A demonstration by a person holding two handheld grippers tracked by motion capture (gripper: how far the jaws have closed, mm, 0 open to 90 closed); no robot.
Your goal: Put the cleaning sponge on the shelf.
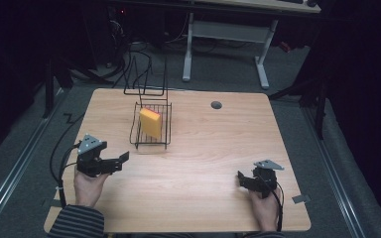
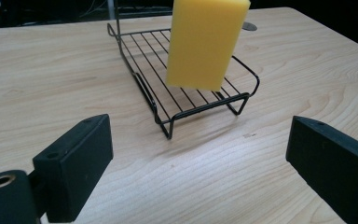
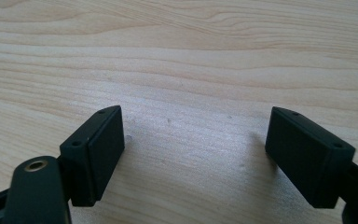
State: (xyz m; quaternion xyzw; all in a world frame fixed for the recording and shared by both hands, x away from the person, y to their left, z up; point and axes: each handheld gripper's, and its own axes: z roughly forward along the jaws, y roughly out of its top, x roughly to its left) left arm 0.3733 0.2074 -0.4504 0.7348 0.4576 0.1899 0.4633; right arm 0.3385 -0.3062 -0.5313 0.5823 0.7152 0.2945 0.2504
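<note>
A yellow sponge [image 1: 151, 123] stands on edge in a black wire rack [image 1: 138, 137] at the table's middle left. In the left gripper view the sponge [image 2: 206, 43] rises from the rack's grid [image 2: 182, 95], some way ahead of the jaws. My left gripper [image 1: 120, 162] hovers near the front left of the rack, open, with bare wood between its jaws. My right gripper [image 1: 242, 179] rests low over the table at the front right, open and holding nothing. Its pads [image 3: 103, 151] frame plain tabletop.
The wooden table [image 1: 203, 148] has a round grey cable hole [image 1: 216, 105] at the back. A tall wire loop [image 1: 146, 74] of the rack stands at the far edge. A white desk frame [image 1: 223, 34] and cables lie on the floor beyond.
</note>
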